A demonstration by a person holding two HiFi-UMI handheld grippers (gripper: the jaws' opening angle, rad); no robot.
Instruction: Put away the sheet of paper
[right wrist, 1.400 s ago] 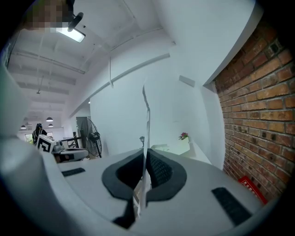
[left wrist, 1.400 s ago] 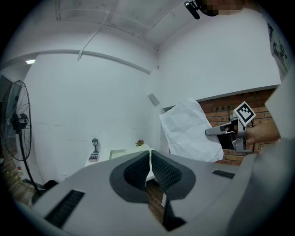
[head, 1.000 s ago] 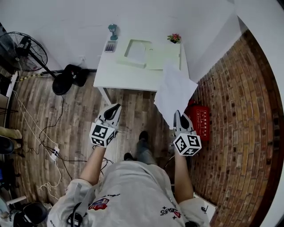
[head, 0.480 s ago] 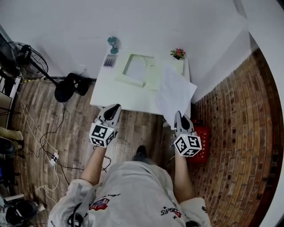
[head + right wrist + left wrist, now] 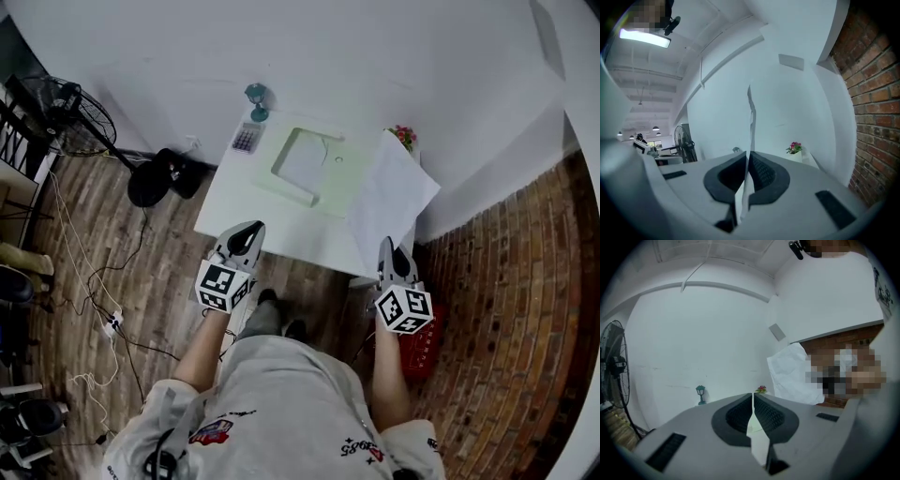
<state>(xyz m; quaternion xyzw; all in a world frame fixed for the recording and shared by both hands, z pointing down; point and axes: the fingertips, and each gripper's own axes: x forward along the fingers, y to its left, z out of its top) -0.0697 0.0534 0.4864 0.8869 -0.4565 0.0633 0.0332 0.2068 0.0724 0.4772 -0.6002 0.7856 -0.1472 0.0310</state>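
One sheet of paper (image 5: 392, 202) stands up from the right gripper (image 5: 392, 261), whose jaws are pinched tight on its lower edge, above the table's (image 5: 253, 202) right end. It looks light, limp and easily creased, so an edge grip probably suits it. The left gripper (image 5: 246, 239) has its jaws together on nothing. A pale green tray (image 5: 305, 164), calculator (image 5: 245, 138) and potted flower (image 5: 405, 137) crowd the tabletop.

No print anywhere is clear enough to read.
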